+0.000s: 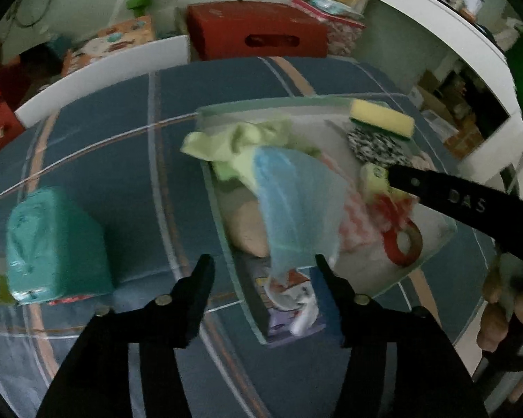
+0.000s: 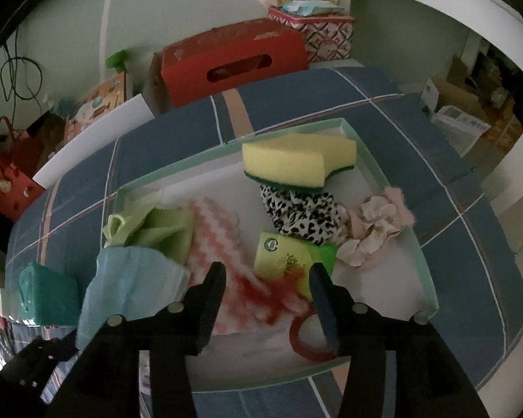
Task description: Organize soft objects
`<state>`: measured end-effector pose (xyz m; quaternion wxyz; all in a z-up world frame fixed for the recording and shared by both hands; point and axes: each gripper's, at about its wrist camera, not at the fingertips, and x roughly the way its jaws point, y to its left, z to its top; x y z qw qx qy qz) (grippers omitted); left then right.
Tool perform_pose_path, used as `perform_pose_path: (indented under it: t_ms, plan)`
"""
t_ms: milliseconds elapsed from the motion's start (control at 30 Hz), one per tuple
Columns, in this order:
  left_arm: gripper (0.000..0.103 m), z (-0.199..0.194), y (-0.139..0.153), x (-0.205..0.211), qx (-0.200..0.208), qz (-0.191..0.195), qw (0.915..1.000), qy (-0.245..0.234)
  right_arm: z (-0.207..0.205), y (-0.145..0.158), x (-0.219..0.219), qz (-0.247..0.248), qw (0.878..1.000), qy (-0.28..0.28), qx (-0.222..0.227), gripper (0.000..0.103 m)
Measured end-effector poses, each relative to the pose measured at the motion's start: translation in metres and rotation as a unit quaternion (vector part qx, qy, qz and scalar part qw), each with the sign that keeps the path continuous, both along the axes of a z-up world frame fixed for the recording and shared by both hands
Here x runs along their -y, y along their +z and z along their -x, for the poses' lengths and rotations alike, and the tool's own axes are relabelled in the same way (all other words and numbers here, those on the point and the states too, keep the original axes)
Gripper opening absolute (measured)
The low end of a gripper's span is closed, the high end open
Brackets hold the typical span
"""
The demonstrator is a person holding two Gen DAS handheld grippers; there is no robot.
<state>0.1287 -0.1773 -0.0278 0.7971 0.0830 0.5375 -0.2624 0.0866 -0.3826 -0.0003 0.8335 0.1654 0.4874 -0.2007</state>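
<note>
Where tray (image 1: 432, 244) sits, blue cloth (image 1: 296, 205) beyond left gripper (image 1: 261, 264).

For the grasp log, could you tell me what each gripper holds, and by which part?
Nothing: the left gripper and right gripper both stand open above the tray of soft items.

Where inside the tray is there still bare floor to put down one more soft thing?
In the tray, bare white floor shows at the back left, between the far rim, the green cloth and the yellow sponge. Another patch lies front right, between the pink scrunchie and the near rim. The middle and left are crowded with overlapping cloths.
</note>
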Motion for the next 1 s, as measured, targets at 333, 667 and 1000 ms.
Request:
perform_pose_path:
  t_ms: [333, 667, 1000]
  plan:
    - [0.082, -0.019, 0.017, -0.038, 0.012, 0.017, 0.9976, 0.066, -0.007, -0.002, -0.015, 0.006, 1.000, 0.021, -0.006, 0.061]
    - [0.084, -0.026, -0.001, -0.037, 0.015, -0.003, 0.9961, 0.087, -0.006, -0.002, -0.016, 0.006, 1.000, 0.020, -0.005, 0.062]
    - [0.084, -0.029, -0.034, -0.018, -0.008, -0.031, 0.9968, 0.073, -0.007, -0.001, -0.017, 0.006, 1.000, 0.025, -0.003, 0.062]
